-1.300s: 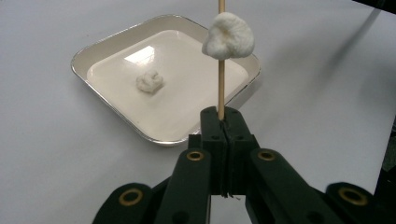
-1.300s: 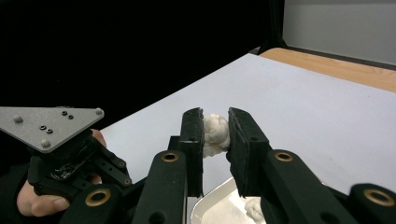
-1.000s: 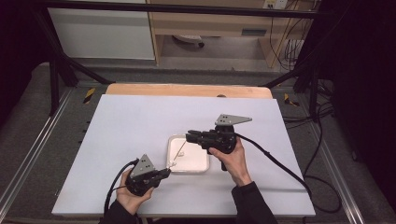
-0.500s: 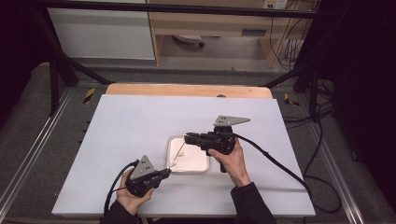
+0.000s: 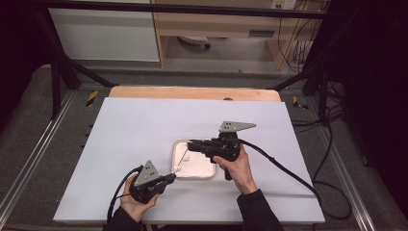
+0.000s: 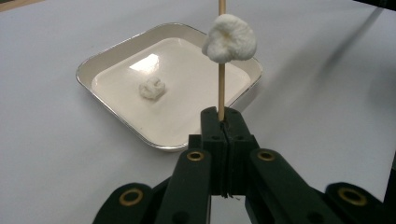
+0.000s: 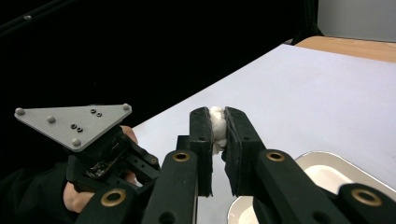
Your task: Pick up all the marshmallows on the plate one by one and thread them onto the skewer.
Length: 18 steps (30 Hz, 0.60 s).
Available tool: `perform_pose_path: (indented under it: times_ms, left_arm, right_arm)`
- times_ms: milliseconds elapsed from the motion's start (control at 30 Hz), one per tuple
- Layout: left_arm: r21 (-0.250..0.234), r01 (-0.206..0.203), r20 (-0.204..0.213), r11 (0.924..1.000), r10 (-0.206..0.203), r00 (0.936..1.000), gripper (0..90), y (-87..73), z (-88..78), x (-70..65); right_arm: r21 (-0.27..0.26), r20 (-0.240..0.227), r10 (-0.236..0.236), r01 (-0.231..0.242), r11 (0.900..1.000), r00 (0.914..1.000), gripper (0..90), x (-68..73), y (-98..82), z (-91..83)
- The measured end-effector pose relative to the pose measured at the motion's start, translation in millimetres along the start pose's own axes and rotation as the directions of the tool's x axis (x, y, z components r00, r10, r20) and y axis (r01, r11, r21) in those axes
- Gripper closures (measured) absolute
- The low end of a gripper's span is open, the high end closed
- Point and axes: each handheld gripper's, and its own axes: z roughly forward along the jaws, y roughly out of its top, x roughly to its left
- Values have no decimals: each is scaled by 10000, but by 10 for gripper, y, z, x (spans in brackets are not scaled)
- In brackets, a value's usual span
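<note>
Left gripper point(image 6: 223, 122): your jaws clamp the wooden skewer point(image 6: 221, 88); one marshmallow point(image 6: 229, 38) is threaded on it.
Right gripper point(image 7: 218, 128): just been closing, pinching a second marshmallow point(image 7: 217, 126).
Tray point(image 6: 109, 58): 11 o'clock of the left jaws, with a white lump point(image 6: 152, 88) inside.

Left gripper point(image 5: 168, 178) fingers fully closed; right gripper point(image 5: 191, 145) fingers closing, level, pointing left

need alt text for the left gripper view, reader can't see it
The left gripper is shut on a thin wooden skewer standing upright with a white marshmallow threaded on it. Behind it, a shallow square white tray on the pale table holds another small marshmallow piece.
</note>
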Motion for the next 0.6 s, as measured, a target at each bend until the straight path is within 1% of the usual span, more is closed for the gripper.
perform_pose_path:
  times_ms: [100, 167, 200, 267, 300, 333, 600]
  left_arm:
    - [-8, -35, 48, 10000, 35, 10000, 889, 6, 1, -11]
    - [36, -16, 85, 10000, 16, 10000, 889, 4, 11, -19]
    - [88, -83, 37, 9999, 83, 10000, 889, 3, 15, -23]
    - [134, -97, 72, 9999, 96, 9999, 889, 0, 29, -28]
    - [101, -94, 18, 9999, 94, 10000, 889, 2, 30, -33]
    - [124, -61, 53, 9999, 61, 10000, 889, 8, 32, -33]
    - [232, -87, 35, 9997, 86, 10000, 889, 8, 48, -40]
  right_arm:
    - [-76, -113, -17, 16, 10000, 9999, 827, 12, -4, 6]
    - [-54, -154, -43, 43, 10000, 9999, 827, 22, -11, 4]
    - [-11, -183, -39, 39, 10000, 9998, 827, 27, -15, 6]
    - [30, -225, -94, 94, 10000, 9997, 827, 36, -26, 11]
    - [65, -234, -137, 139, 9999, 9996, 827, 38, -28, 11]
    - [53, -237, -101, 103, 9999, 9997, 827, 43, -31, 9]
    - [156, -187, -259, 262, 9995, 9995, 829, 55, -53, 19]
